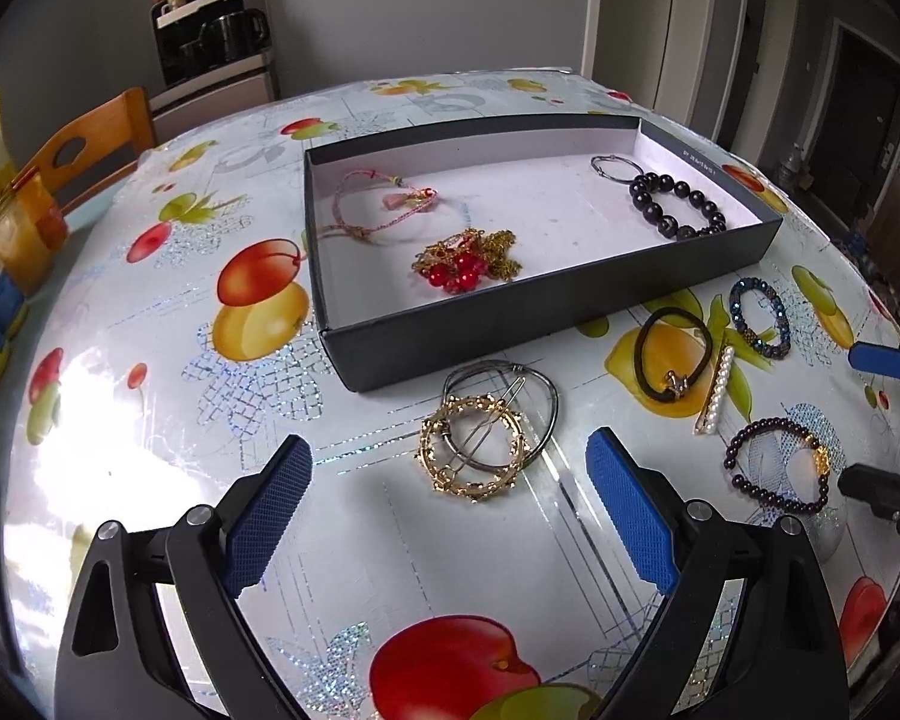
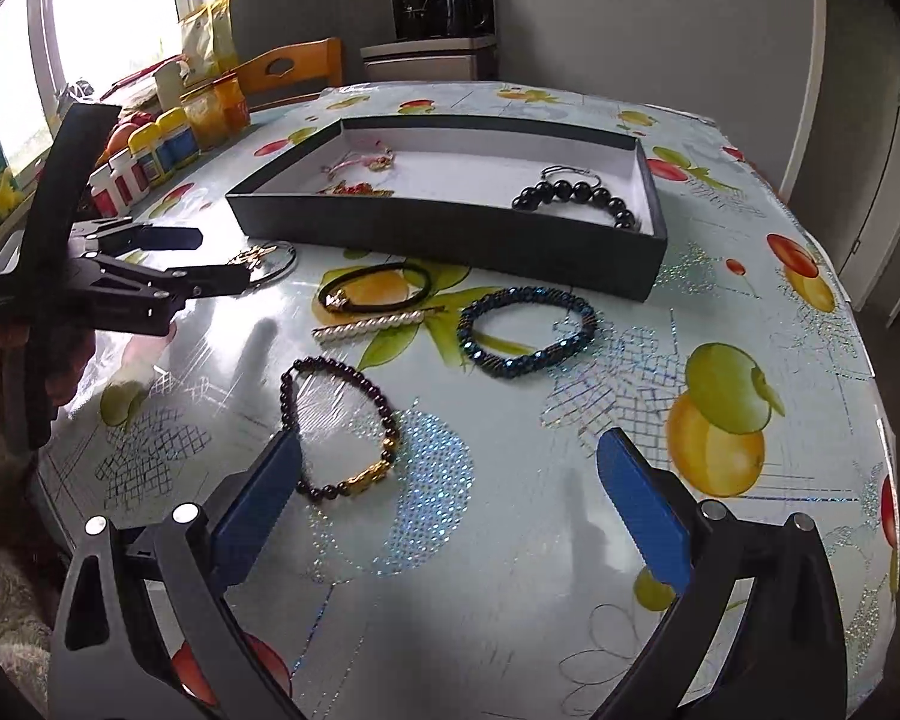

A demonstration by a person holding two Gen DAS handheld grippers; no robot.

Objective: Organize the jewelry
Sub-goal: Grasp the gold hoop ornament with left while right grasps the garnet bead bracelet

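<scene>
Jewelry box, red-bead piece half hidden

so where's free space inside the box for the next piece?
Box middle is bare, between red-bead chain and black bead bracelet; so is the far strip. Left end is crowded: pink cord bracelet beside the chain.

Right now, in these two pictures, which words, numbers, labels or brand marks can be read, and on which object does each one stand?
None can be read with certainty.
Shallow black cardboard box: small pale print on the inside of its right wall, too small to read.
Fruit-patterned plastic tablecloth: large grey printed letters, distorted, unreadable.
Coloured bottles by the window: labels blurred.
Black handle of the left gripper: tiny print, unreadable.
</scene>
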